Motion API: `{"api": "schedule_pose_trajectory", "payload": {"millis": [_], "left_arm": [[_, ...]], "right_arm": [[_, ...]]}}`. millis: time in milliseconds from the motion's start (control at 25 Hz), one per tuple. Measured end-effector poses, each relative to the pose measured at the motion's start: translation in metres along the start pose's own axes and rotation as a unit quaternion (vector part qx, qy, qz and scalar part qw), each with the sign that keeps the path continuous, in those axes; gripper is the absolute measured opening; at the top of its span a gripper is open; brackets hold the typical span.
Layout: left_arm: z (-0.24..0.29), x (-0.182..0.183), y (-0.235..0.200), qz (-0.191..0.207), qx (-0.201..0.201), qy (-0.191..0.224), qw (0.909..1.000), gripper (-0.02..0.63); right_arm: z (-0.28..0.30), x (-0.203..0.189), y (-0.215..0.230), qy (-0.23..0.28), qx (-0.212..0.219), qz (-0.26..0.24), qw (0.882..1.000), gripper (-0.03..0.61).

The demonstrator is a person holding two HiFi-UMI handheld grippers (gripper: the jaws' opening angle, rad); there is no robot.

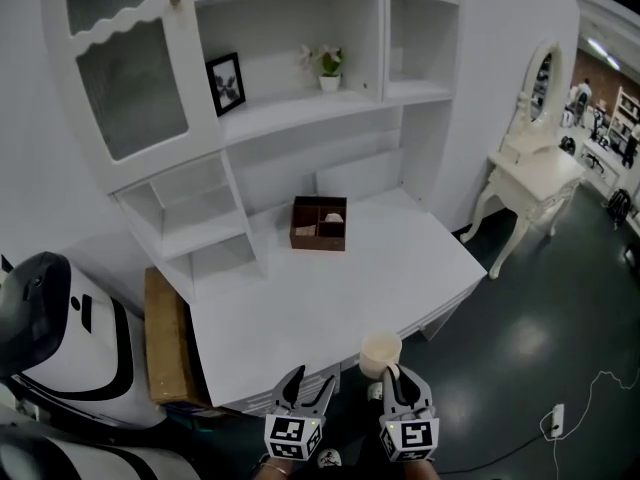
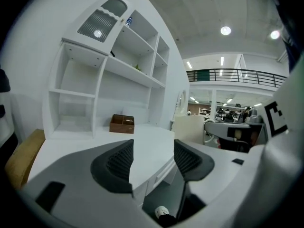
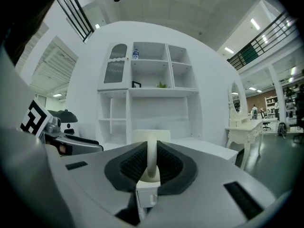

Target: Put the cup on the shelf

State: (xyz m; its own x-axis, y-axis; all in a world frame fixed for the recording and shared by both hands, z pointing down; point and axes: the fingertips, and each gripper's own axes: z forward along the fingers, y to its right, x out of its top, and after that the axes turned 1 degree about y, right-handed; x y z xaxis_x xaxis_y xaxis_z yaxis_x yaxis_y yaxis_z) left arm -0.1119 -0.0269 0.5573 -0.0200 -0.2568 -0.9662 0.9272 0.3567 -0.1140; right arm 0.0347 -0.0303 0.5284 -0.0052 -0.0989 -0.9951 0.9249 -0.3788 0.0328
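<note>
**We carry the cup, not yet on the shelf**

Our right hand-held gripper clamps the cup by its handle. Only the right gripper view shows that grip. The head view places the cup at 6 o'clock of the worktop. Our left hand-held gripper stands open and empty. Black square markers cover both cubes.

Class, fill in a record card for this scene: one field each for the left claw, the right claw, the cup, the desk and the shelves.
Left claw: open, nothing between its jaws
Right claw: shut on the cup's handle
Cup: cream, held upright near the desk's front edge
Desk: white, bears a brown box
Shelves: hold a framed picture and a potted plant
</note>
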Motion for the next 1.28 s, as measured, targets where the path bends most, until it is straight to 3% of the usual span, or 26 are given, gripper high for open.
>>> {"api": "schedule_pose_trajectory", "payload": {"millis": [120, 280, 840, 1080, 1280], "left_arm": [[0.028, 0.003, -0.020, -0.009, 0.037, 0.002, 0.9993, 0.264], [0.071, 0.016, -0.029, 0.010, 0.062, -0.004, 0.9980, 0.264], [0.190, 0.070, -0.073, -0.052, 0.175, 0.016, 0.9831, 0.264], [0.223, 0.087, -0.088, -0.063, 0.216, 0.020, 0.9742, 0.264], [0.242, 0.108, -0.094, -0.060, 0.223, 0.018, 0.9729, 0.262]], "right_arm": [[0.038, 0.000, 0.016, 0.003, 0.025, -0.007, 1.000, 0.049], [0.090, 0.002, 0.045, -0.008, 0.065, -0.007, 0.998, 0.049], [0.250, 0.036, 0.089, -0.019, 0.200, -0.044, 0.979, 0.049], [0.288, 0.053, 0.099, -0.011, 0.236, -0.060, 0.970, 0.049], [0.312, 0.071, 0.108, -0.003, 0.245, -0.056, 0.968, 0.049]]}}
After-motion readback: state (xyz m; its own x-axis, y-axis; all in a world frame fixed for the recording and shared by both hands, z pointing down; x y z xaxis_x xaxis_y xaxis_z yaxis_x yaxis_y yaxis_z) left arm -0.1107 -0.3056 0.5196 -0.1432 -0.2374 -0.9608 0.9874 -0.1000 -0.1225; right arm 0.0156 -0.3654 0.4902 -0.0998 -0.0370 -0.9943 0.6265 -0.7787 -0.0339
